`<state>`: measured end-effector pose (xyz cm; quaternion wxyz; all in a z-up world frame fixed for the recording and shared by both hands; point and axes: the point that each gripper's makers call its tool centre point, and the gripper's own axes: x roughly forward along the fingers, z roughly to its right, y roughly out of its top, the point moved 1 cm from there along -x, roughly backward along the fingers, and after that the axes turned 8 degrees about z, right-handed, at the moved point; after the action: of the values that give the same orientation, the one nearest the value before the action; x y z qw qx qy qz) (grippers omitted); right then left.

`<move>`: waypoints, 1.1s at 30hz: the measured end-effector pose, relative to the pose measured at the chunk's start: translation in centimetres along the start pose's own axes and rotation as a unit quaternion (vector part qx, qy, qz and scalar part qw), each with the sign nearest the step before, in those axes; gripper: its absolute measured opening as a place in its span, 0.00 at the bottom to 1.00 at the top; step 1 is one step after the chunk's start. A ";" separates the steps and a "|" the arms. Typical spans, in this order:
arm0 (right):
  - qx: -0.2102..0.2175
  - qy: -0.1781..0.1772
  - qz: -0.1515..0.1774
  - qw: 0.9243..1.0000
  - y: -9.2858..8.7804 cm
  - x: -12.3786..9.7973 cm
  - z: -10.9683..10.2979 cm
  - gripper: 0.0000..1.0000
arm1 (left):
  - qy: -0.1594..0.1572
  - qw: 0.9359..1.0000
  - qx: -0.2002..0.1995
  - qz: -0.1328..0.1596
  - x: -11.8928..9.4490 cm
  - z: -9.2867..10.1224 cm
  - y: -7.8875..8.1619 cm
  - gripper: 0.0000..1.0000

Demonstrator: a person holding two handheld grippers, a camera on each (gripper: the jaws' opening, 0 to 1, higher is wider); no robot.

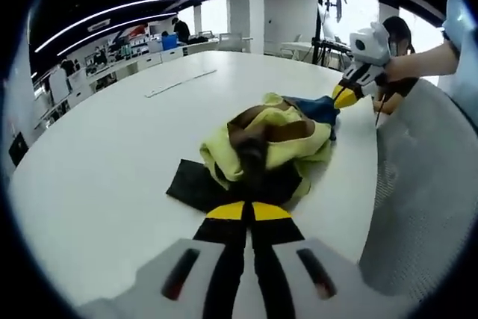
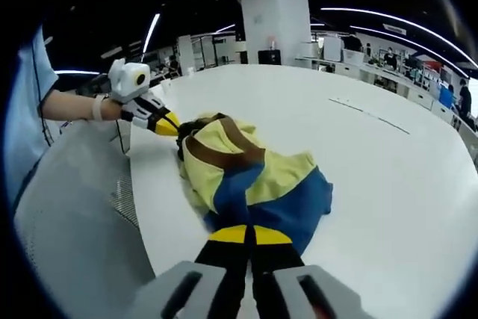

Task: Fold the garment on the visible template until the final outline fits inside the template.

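Left gripper view — garment bunched on the table

Garment [image 1: 269,143] lies crumpled over the black template [image 1: 190,184] at 12 o'clock — left gripper [image 1: 249,211] and right gripper [image 2: 249,234] both clamped on cloth, seemingly to spread it.

Opposed close views, facing each other, sharing garment [image 1: 272,140] (both ends)

garment [image 1: 272,136]: 1 | black template [image 1: 196,184]: 1 | grippers: 2, left gripper [image 1: 249,212], right gripper [image 2: 249,234] | table [image 1: 112,155]: 1
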<state>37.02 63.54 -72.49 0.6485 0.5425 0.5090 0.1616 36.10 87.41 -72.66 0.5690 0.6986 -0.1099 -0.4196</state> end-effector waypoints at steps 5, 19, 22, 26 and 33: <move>0.001 -0.015 0.017 1.000 1.2 -1.0 1.0 0.00 | 0.000 1.000 -0.014 0.019 -0.8 -0.3 1.0 0.00; -0.015 -0.065 0.078 0.995 5.7 -3.6 3.0 0.00 | 0.027 0.997 -0.034 0.065 -2.7 -1.6 4.5 0.00; -0.026 -0.073 0.091 0.993 7.0 -4.3 3.2 0.00 | 0.031 0.996 -0.034 0.072 -3.3 -1.9 5.3 0.00; -0.027 -0.079 0.112 0.990 8.7 -5.1 3.4 0.00 | 0.040 0.994 -0.036 0.091 -4.4 -2.5 6.8 0.00; -0.031 -0.086 0.165 0.982 12.7 -7.1 3.0 0.00 | 0.062 0.988 -0.044 0.138 -7.2 -4.0 10.4 0.00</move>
<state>40.82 61.07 -58.31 0.6707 0.6107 0.3495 0.2346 37.80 91.34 -60.15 0.6571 0.6760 -0.1511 -0.2974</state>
